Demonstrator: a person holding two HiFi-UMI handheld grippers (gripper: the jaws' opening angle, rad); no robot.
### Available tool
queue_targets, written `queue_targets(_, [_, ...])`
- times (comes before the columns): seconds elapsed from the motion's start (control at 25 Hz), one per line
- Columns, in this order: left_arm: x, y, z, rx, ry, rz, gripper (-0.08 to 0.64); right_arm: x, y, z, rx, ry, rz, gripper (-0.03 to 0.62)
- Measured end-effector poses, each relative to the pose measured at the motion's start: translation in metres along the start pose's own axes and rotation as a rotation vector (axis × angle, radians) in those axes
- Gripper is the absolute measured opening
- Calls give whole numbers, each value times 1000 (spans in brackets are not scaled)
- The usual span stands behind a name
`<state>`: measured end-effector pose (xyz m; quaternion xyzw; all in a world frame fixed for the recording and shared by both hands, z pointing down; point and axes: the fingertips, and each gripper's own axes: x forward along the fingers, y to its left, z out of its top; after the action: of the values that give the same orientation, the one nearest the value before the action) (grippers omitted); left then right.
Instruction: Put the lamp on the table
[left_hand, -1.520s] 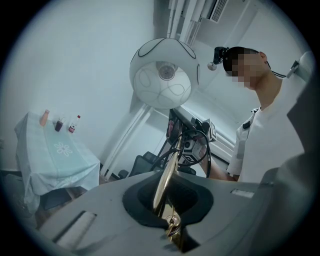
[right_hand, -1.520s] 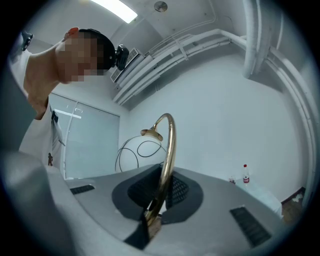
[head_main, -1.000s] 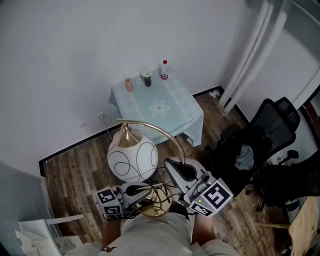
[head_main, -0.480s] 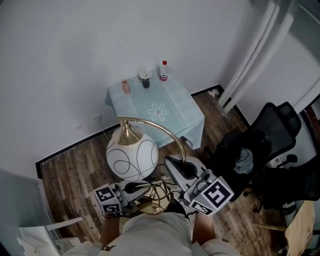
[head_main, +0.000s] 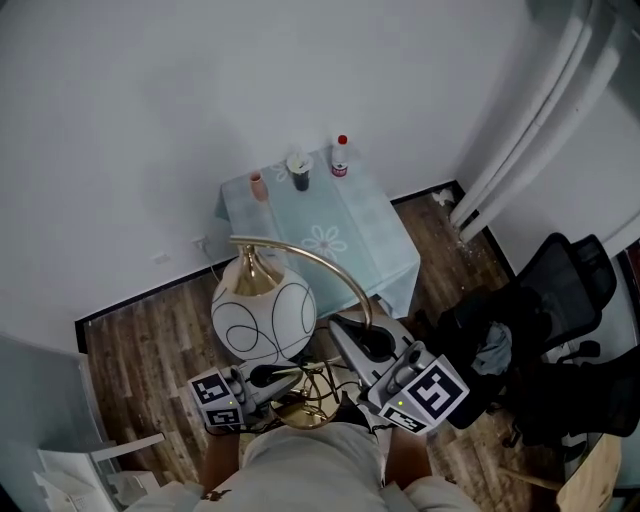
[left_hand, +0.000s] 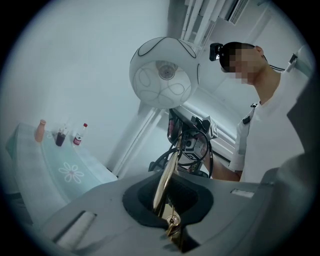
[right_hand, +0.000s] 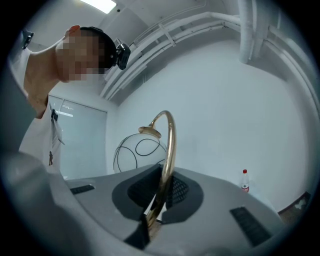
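The left tongs are pressed tight on the thin stem of an arched brass lamp, just above its round base. The right tongs pinch the same stem from the opposite side. Both hold the lamp clear of the dark wooden floor, close in front of the person. Its white globe shade, drawn with black loops, hangs from the end of the arc. The lamp is not on the surface.

Beyond it stands the small surface, draped in a pale blue-green cloth with a white flower. Along its far edge, by the white wall, stand a small pink bottle, a dark cup and a clear bottle with a red cap. A black office chair stands off to the right.
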<state>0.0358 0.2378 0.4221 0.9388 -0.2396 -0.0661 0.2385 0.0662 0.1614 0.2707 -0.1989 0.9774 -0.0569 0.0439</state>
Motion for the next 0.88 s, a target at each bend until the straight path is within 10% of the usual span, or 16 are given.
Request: queue_targets(0.88, [51,80,38,9,-14,60,-2,42,-95,6,29,-1,66,0])
